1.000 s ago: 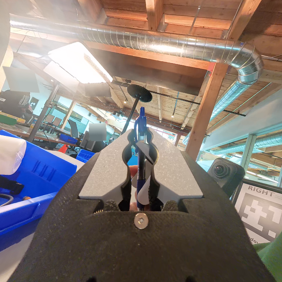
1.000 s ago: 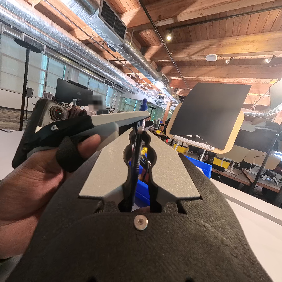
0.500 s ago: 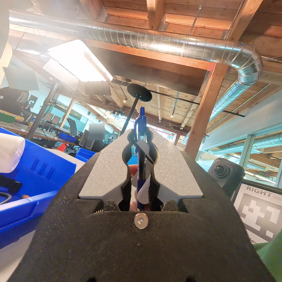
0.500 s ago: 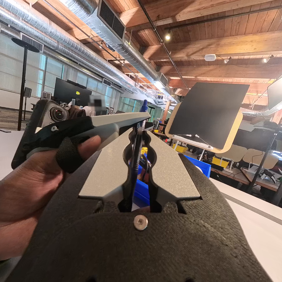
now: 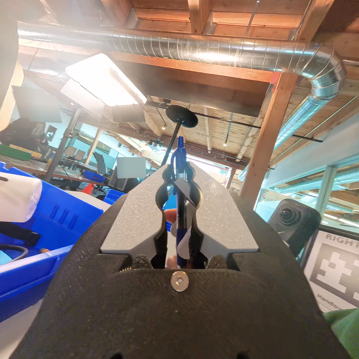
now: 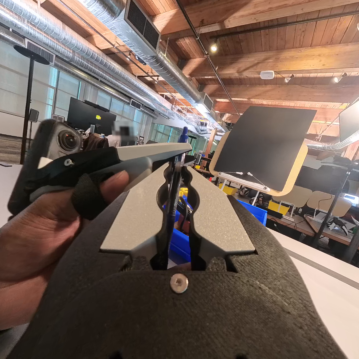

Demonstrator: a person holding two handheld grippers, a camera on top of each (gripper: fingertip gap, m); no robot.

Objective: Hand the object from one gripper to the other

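Standing upright between the grey fingers of the left gripper, a blue pen is seen with its clicker end raised above the fingertips and its grip end low near the hinge screw. The left gripper is clenched on the pen near its upper barrel. In the right wrist view, the same pen is shown running up through the narrow slot of the right gripper, whose fingers lie close along it; whether the right gripper is pressing on the pen cannot be told. The left gripper is seen entering from the left, crossing the pen just above the right fingertips, and is held by a hand. A blue bin is seen at the left, and a table at the right.
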